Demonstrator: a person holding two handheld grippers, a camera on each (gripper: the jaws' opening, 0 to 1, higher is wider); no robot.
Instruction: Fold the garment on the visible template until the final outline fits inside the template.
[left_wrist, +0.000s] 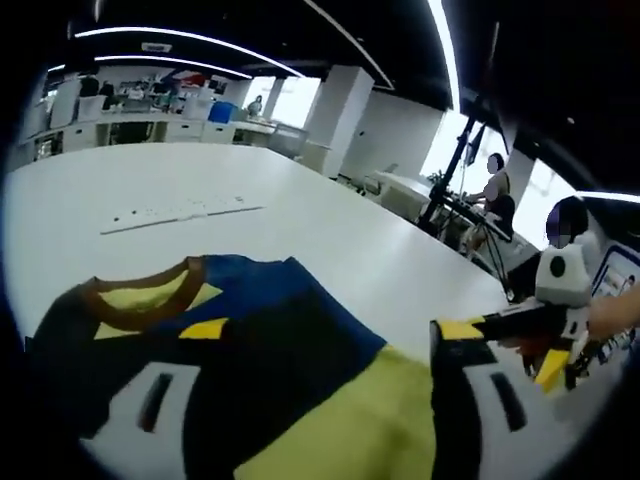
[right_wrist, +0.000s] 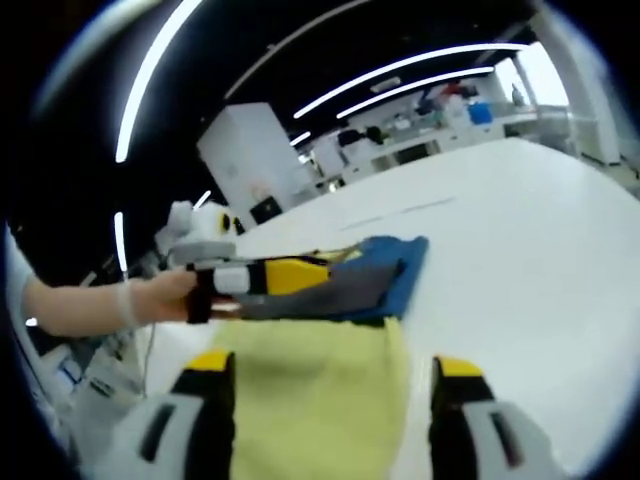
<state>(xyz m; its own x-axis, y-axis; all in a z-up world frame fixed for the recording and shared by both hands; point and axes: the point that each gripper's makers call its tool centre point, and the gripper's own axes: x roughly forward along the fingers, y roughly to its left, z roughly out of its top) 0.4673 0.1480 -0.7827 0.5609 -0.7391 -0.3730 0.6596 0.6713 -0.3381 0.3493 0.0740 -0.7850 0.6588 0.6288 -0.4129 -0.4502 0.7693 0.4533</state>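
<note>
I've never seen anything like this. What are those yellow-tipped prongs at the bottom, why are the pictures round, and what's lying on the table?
There is no robot here: a person holds a two-jaw gripper in each hand, and a fisheye camera on each one makes the round pictures. The left gripper shows in the left gripper view, the right gripper in the right gripper view; both have their jaws apart. On the white table lies a garment, blue, dark and yellow with a brown collar. I cannot tell if either gripper pinches it. A hand holds the left gripper.

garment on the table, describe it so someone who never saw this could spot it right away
Start at the big white table. The garment lies flat on its near part, the one cloth thing there. What marks it out is its blocks of dark blue, black and yellow-green with a brown collar.
</note>
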